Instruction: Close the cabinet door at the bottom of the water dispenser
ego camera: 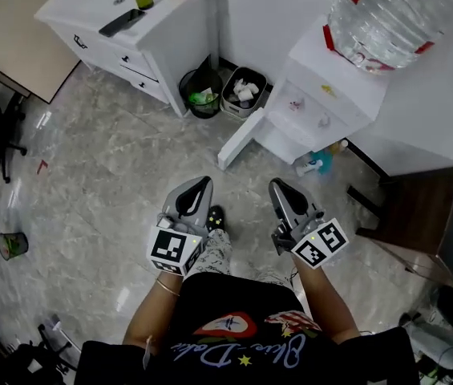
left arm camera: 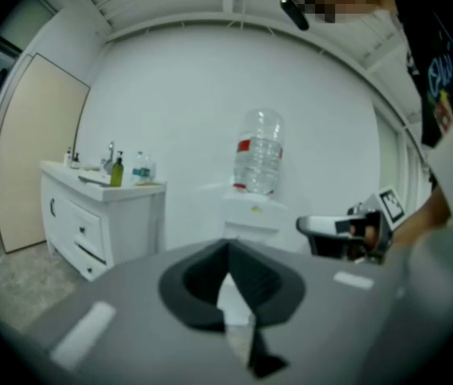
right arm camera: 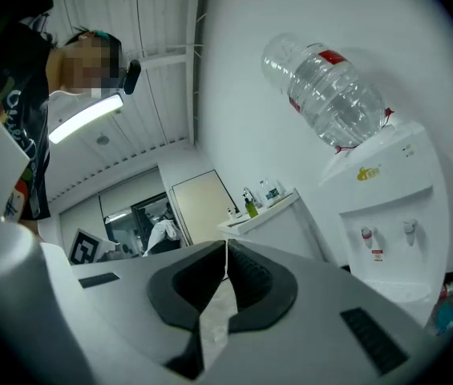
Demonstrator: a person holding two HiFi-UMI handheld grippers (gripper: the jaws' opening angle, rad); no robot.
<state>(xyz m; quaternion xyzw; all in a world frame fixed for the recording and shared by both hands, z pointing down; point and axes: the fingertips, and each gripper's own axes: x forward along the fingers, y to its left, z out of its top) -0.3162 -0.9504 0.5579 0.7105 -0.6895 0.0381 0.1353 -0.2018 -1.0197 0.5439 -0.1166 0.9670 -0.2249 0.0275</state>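
The white water dispenser (ego camera: 334,87) stands at the upper right of the head view, with a clear bottle (ego camera: 386,10) on top. Its bottom cabinet door (ego camera: 242,139) hangs open, swung out to the left over the floor. My left gripper (ego camera: 202,183) and right gripper (ego camera: 279,186) are held side by side in front of my body, well short of the door, both shut with nothing in them. The left gripper view has the dispenser (left arm camera: 252,215) ahead past the shut gripper (left arm camera: 228,249). In the right gripper view, the shut gripper (right arm camera: 226,247) points left of the dispenser (right arm camera: 386,207).
A white drawer cabinet (ego camera: 130,30) stands at the upper left, with two waste bins (ego camera: 204,95) between it and the dispenser. A spray bottle (ego camera: 313,165) lies by the dispenser's foot. A dark wooden chair (ego camera: 418,215) is at the right. A small green bin (ego camera: 11,245) sits far left.
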